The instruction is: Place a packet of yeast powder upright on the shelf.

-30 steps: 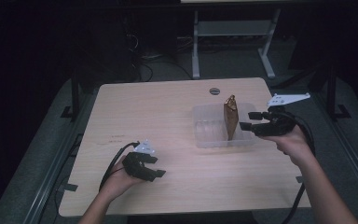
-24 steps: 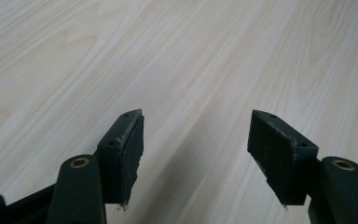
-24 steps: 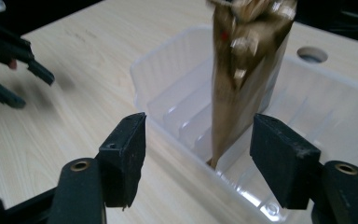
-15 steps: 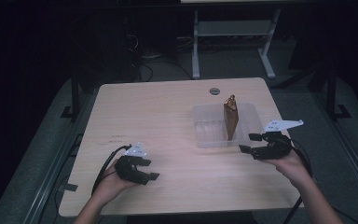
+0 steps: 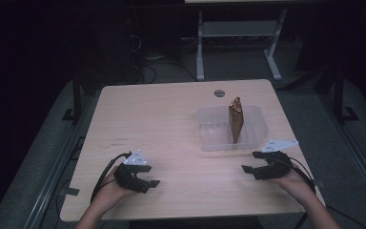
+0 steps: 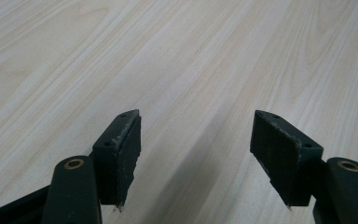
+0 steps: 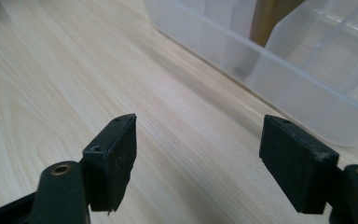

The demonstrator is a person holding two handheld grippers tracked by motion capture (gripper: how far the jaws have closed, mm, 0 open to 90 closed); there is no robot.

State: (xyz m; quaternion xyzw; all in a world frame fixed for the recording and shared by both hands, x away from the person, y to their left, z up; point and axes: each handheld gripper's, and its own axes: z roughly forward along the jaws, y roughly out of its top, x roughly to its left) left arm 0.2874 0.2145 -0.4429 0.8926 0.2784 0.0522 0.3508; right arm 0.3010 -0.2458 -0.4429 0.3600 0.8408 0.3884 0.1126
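Looking down from the high view, I have both grippers low over the near edge of the light wooden table (image 5: 171, 119). My left gripper (image 5: 150, 181) sits at the near left, held in a hand that comes in from the bottom, with its grey three-cornered plate on top and its black cable looping off to the left. In the left gripper view its 2 black jaws stand wide apart with nothing but bare wood grain between them, so it is released and empty.

My right gripper (image 5: 250, 168) sits at the near right, just in front of the clear plastic bin (image 5: 209, 129), apart from it. In the right gripper view its 2 jaws are also spread wide with only tabletop between them, and the bin's translucent wall crosses the upper right.

A brown paper bag (image 5: 236, 121) stands upright inside the bin, roughly at its middle, its top rising above the rim. A small round grommet (image 5: 219, 92) sits in the table beyond the bin, near the far edge.
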